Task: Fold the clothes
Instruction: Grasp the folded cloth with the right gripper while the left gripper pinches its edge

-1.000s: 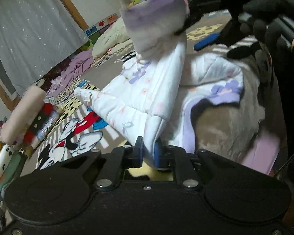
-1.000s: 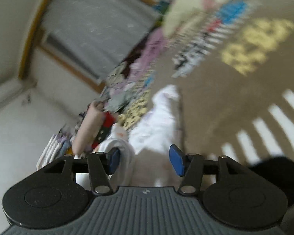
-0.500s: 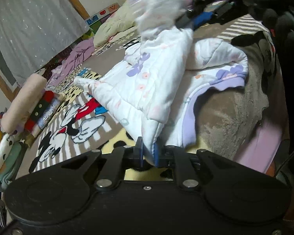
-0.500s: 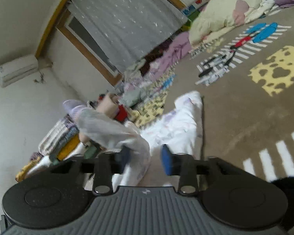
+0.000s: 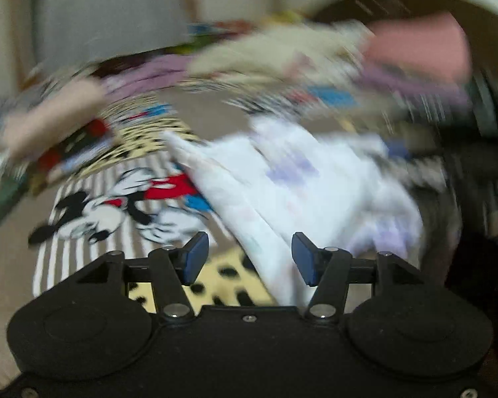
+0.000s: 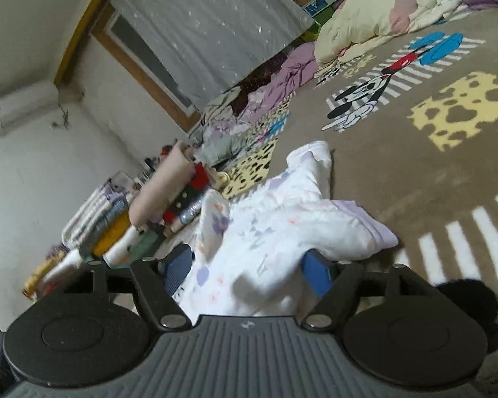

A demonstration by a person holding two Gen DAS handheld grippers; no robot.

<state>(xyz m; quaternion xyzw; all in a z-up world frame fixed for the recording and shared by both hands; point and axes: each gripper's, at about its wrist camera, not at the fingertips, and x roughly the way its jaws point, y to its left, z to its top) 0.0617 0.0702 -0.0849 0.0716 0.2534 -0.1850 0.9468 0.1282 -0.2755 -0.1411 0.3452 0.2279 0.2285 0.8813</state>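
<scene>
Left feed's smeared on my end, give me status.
Left gripper opening, pads off the white garment. Right gripper opening, garment bunched between its jaws. Garment on the rug, nothing in the way.

- Left wrist view: heavy motion blur smears the brown cartoon-print carpet (image 5: 93, 205) and the white floral padded garment (image 5: 282, 182); only the camera's black mount stays crisp.
- Right wrist view: sharper, with dim, soft indoor light.
- Fisheye bending curves the grey star-dotted curtain (image 6: 209, 26); corners darken.
</scene>
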